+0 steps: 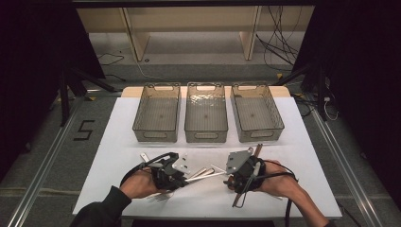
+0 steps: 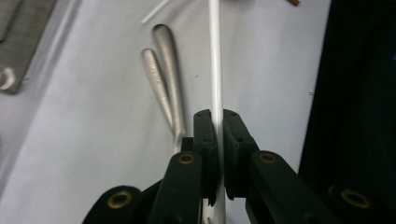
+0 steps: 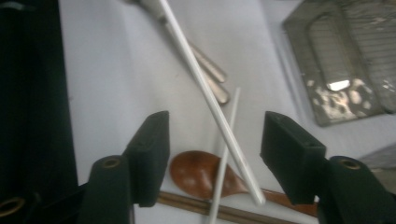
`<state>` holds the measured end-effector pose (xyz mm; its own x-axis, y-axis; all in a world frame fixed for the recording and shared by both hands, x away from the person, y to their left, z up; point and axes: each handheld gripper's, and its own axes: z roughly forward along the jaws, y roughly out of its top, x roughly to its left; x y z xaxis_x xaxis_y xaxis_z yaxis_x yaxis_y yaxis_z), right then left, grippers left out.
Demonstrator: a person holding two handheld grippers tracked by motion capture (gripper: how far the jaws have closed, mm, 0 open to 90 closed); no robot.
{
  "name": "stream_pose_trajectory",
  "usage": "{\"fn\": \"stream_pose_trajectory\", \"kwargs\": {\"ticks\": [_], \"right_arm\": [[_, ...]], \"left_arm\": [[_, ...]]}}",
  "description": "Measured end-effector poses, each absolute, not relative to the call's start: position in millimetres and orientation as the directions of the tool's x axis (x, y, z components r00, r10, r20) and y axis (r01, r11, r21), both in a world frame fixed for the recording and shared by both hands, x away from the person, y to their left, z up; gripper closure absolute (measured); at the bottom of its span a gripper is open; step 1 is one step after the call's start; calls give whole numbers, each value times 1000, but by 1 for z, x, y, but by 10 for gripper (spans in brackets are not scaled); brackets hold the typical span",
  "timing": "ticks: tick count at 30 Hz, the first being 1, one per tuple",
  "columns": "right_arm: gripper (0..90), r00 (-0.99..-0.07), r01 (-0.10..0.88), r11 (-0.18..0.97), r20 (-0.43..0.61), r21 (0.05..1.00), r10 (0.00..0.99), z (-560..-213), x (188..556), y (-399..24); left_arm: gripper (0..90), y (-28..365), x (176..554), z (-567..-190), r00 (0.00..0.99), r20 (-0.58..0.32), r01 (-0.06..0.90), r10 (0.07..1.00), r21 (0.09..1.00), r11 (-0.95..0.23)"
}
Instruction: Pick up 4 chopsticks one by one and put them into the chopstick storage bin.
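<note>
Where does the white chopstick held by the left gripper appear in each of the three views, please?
High view: the white chopstick lies low centre, between the grippers.
Left gripper view: upright at centre, clamped by the jaws.
Right gripper view: diagonal across the middle.
Shared landmark: two metal handles beside it.

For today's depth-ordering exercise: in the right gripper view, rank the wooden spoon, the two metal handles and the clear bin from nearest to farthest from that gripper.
1. Wooden spoon: between the open jaws of the right gripper, low.
2. Metal handles: farther up, centre, side by side.
3. Clear bin: farthest, upper right.
</note>
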<state>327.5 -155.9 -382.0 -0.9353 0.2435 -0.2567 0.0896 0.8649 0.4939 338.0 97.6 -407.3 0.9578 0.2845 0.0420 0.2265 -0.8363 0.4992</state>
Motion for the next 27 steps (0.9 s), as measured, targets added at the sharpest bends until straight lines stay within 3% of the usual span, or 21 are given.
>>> {"fn": "stream_pose_trajectory", "kwargs": {"ticks": [9,14,27], "right_arm": [[321,-867,297,701,-125,649,483,-383,332,-195],[306,-828,366,616,-58,697,558,-389,330,-212],[285,-785,433,557,-8,709,620,-401,318,-231]], "left_arm": [[853,119,353,-400,897,21,352,441,569,-743],[854,129,359,-395,857,-1,407,514,612,-678],[853,161,386,-377,770,-7,481,639,664,-573]]}}
